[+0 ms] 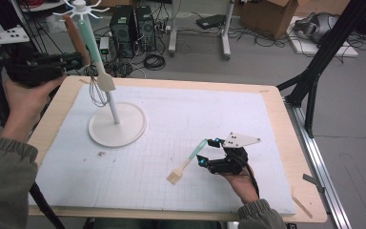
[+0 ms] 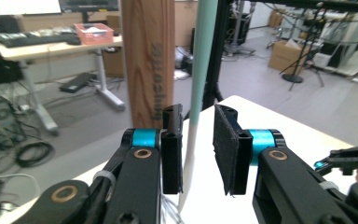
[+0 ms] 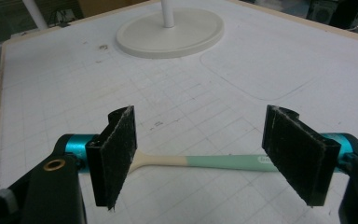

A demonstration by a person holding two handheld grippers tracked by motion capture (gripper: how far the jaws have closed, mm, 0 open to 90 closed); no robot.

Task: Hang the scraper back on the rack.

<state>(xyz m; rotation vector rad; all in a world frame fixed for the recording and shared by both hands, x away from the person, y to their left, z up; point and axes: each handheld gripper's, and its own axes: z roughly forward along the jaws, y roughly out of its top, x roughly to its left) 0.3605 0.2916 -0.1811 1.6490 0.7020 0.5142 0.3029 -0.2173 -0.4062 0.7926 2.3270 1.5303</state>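
Two grippers are seen. The right gripper (image 1: 208, 151) is held spread over one teal-handled brush (image 1: 187, 164) lying flat on the desk (image 1: 267, 124), near right of centre; its pads are not pressed on it. The left gripper (image 2: 198, 140) is spread slightly, nothing pinched, beside the one stand (image 1: 117, 125) at far left, where three utensils are counted hanging: one wooden handle (image 2: 148, 56), one teal spatula (image 1: 96, 57), one whisk (image 1: 96, 93).

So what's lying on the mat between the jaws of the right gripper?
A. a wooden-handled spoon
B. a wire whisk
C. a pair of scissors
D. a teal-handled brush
D: the right gripper stands with its jaws wide apart over a teal-handled brush lying flat on the white mat, neither pad pressing on it.
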